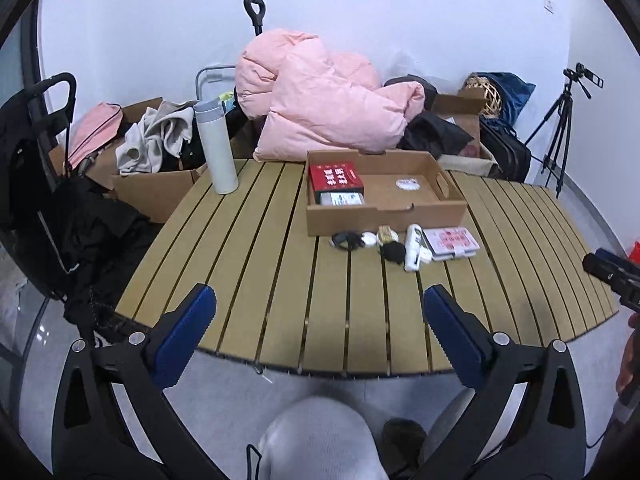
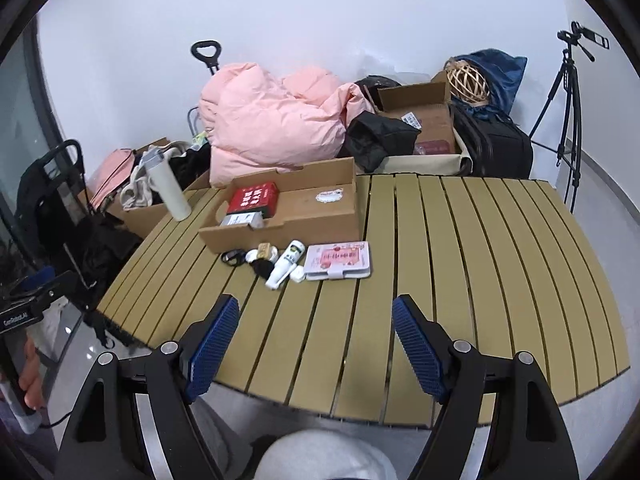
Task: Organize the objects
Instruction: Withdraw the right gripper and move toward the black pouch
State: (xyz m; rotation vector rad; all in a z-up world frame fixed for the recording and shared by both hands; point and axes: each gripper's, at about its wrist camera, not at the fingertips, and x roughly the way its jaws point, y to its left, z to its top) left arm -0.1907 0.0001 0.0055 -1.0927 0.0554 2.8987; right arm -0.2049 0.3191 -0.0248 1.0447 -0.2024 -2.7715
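Note:
On the slatted table (image 1: 260, 280) stands a shallow cardboard tray (image 1: 384, 220) holding a red box (image 1: 335, 176) and a small grey-white box (image 1: 342, 199). In front of it lie a black cable (image 1: 346, 239), a white round item (image 1: 368, 239), a small gold item (image 1: 386, 233), a black lump (image 1: 394, 252), a white bottle (image 1: 413, 246) and a pink case (image 1: 450, 242). My left gripper (image 1: 320, 296) hangs open over the near table edge, empty. My right gripper (image 2: 317, 304) is open and empty too, short of the pink case (image 2: 338, 260) and bottle (image 2: 286, 264).
A white thermos (image 1: 216, 146) stands at the table's far left. Behind the table lie a pink padded jacket (image 1: 320, 100), cardboard boxes of clothes (image 1: 156, 184), a black bag (image 2: 496, 148) and a tripod (image 1: 560, 132). The person's knee (image 1: 320, 436) is below the near edge.

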